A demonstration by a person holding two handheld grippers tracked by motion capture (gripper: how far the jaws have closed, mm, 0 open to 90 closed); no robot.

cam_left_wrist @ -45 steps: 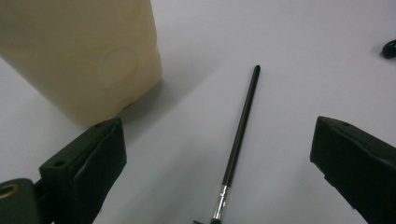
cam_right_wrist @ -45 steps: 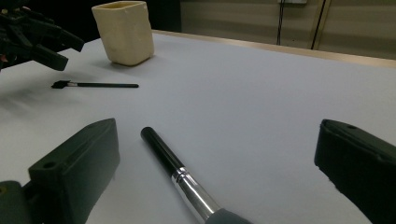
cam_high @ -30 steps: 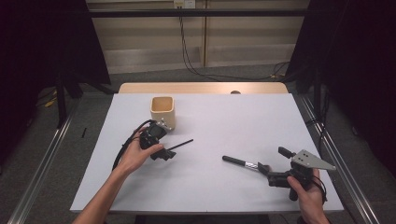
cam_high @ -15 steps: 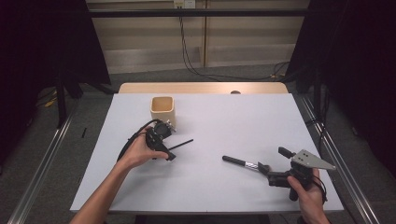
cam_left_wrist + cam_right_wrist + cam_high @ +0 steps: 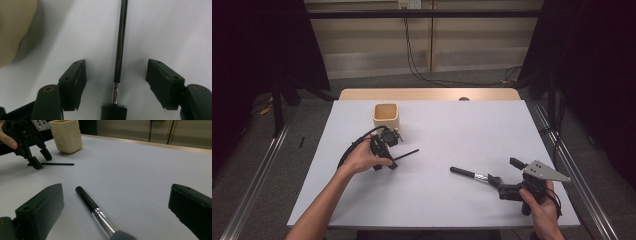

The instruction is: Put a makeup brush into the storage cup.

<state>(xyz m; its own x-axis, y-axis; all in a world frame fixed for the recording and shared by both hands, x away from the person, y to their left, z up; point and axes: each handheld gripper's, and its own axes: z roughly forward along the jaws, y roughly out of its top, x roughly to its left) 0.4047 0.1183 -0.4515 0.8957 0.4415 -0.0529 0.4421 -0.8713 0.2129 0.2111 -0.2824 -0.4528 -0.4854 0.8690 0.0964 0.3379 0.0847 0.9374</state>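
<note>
Two brushes lie on the white table (image 5: 432, 200), one for each of my grippers, and I have them set well apart so my hands do not crowd one another.

The left gripper (image 5: 116, 75) points down over the thin black comb brush (image 5: 119, 52), which lies flat just in front of the cream cup (image 5: 386, 116). I straddle it close to the metal ferrule, next to the little comb head, because the stem is slim and lies against the table; taking it near the heavier end should keep it from swinging. The jaws have just been closing, with the stem between them, yet a gap remains on each side and the pads (image 5: 76, 80) are not touching it. Seen from above, the left gripper (image 5: 384, 150) is beside the cup, so the carry, I judge, will be short.

The right gripper (image 5: 117, 220) rests low at the table's near edge, its jaws spread wide and holding nothing. The thicker brush (image 5: 96, 210), with black handle and silver ferrule, lies between them, its handle pointing away toward the cup. I hold this hand level with that handle so that a simple squeeze would catch it when its turn comes.
</note>
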